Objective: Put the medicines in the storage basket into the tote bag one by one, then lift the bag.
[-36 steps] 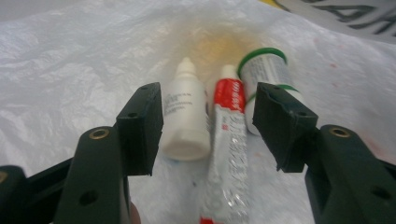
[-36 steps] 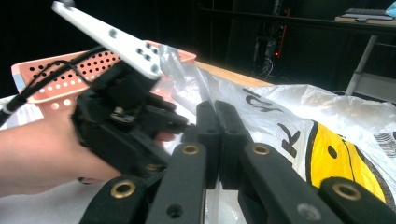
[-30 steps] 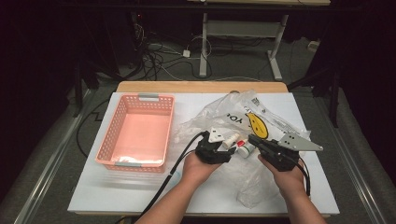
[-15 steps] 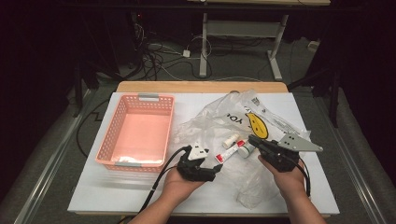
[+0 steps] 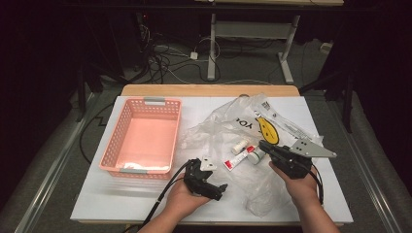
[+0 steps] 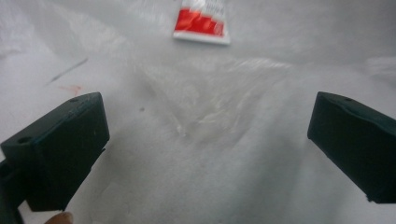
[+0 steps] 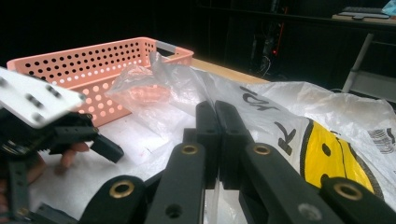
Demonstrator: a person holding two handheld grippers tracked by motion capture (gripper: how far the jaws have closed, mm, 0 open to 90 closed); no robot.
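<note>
A red and white tube (image 5: pixel 235 162) (image 6: pixel 201 21) lies on a crumpled clear plastic bag (image 5: pixel 218 127) (image 7: pixel 299 107) printed with a yellow face. Beside the tube are a small white bottle (image 5: pixel 239 145) and a white-capped item (image 5: pixel 255 155). My left gripper (image 5: pixel 219 191) (image 6: pixel 205 140) sits near the table's front, just short of the tube. Its jaws have just been opening and now stand wide with only bag film below them. My right gripper (image 5: pixel 262 144) (image 7: pixel 217 109) is shut, its tips against the bag by the yellow face. Whether film is pinched I cannot tell.
A pink perforated basket (image 5: pixel 109 145) (image 7: pixel 70 58) stands at the left of the white table (image 5: pixel 97 199). A wooden strip (image 5: pixel 209 91) edges the far side. Dark floor with cables and desk legs lies beyond.
My left gripper has drawn back from the tube toward the person and to the left, and its jaws have spread apart. The tube stays on the bag. My right gripper has kept still.
</note>
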